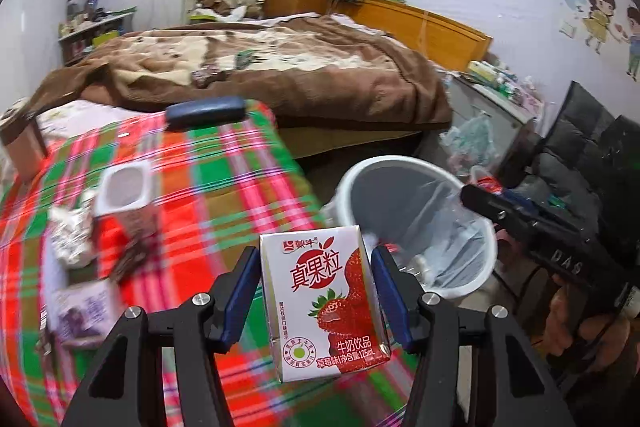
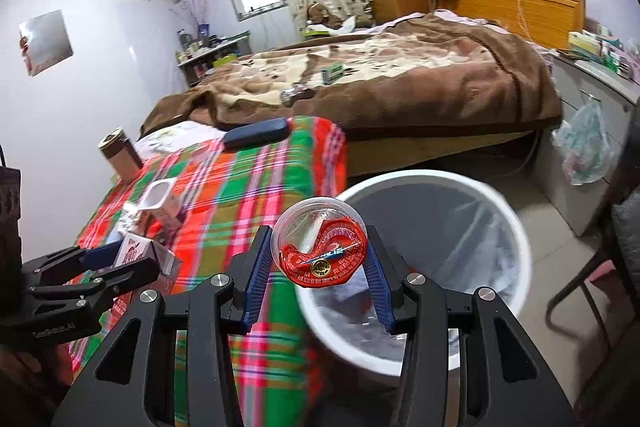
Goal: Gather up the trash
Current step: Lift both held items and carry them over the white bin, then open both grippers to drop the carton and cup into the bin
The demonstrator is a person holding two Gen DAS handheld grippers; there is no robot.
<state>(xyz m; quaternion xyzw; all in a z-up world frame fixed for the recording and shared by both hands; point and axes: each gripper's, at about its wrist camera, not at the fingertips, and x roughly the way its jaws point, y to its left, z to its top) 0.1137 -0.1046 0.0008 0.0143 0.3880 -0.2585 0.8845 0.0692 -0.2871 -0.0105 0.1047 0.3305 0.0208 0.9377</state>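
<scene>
My left gripper point(image 1: 316, 291) is shut on a small strawberry milk carton point(image 1: 324, 311), held upright above the edge of the plaid-covered table point(image 1: 224, 195). The right wrist view shows the same carton point(image 2: 138, 253) in the left gripper point(image 2: 120, 263) at the lower left. My right gripper point(image 2: 316, 267) is shut on a clear plastic cup with a peeled red foil lid point(image 2: 320, 245), held above the near rim of the white lined waste bin point(image 2: 492, 195). In the left wrist view the bin point(image 1: 416, 167) stands right of the table, with the right gripper point(image 1: 472, 197) over it.
On the table lie an open white yogurt cup point(image 1: 124, 187), crumpled wrappers point(image 1: 72, 231), a small purple box point(image 1: 86, 311) and a dark case point(image 1: 204, 111). A bed with a brown blanket point(image 1: 280, 67) stands behind. A cabinet with a hanging plastic bag point(image 2: 584, 143) and a chair point(image 2: 600, 267) flank the bin.
</scene>
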